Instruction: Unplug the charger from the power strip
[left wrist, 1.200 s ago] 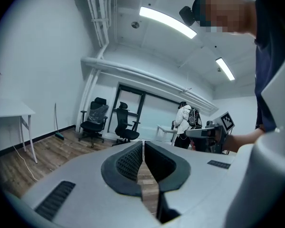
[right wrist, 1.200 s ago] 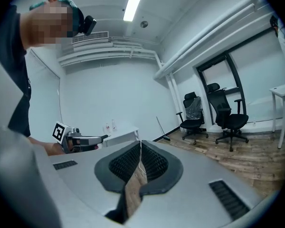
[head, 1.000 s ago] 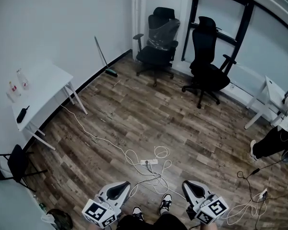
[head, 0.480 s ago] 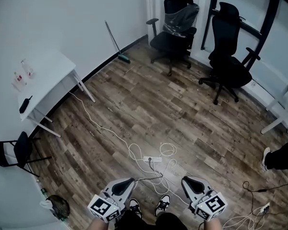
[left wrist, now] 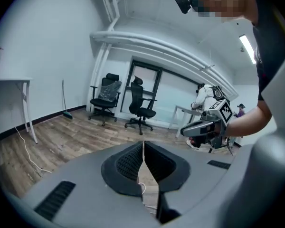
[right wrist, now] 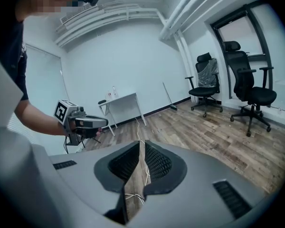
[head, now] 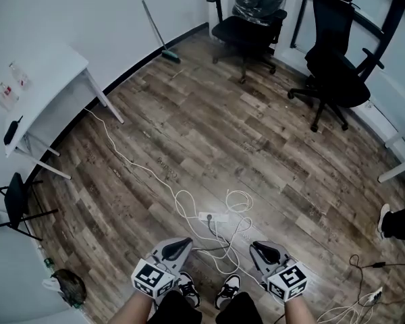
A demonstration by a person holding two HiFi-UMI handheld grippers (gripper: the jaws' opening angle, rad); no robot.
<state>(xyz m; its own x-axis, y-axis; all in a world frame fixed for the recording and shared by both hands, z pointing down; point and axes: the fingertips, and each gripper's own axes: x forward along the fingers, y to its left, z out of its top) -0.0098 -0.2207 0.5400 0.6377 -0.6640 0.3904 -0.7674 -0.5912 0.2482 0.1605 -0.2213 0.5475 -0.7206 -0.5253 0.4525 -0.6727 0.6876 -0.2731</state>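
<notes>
Charger (head: 208,221), seemingly the small dark spot at one end of the white power strip (head: 216,216), lies on the wooden floor (head: 189,127) near the bottom centre of the head view, just ahead of the person's shoes (head: 226,291).

At far left stands a white bench (head: 47,79). A thin white cord (head: 112,141) runs from beside its leg across the floor to the strip, where more white cords (head: 237,196) loop in a loose tangle. Left of the strip hovers the left tool (head: 186,242), its jaws pressed together with nothing between them. Right of the strip hovers the right tool (head: 254,246), likewise closed and empty. Both are above the strip and apart from it. Two black office chairs (head: 337,66) stand at upper right.

What could go wrong, as a judgement: both tools must open before either can take hold. A tool may pinch a loose cord instead of the plug body. If the light strip is not pinned down, a pull would likely lift or drag it rather than free the plug. The loops also lie close to the feet and could snag.
</notes>
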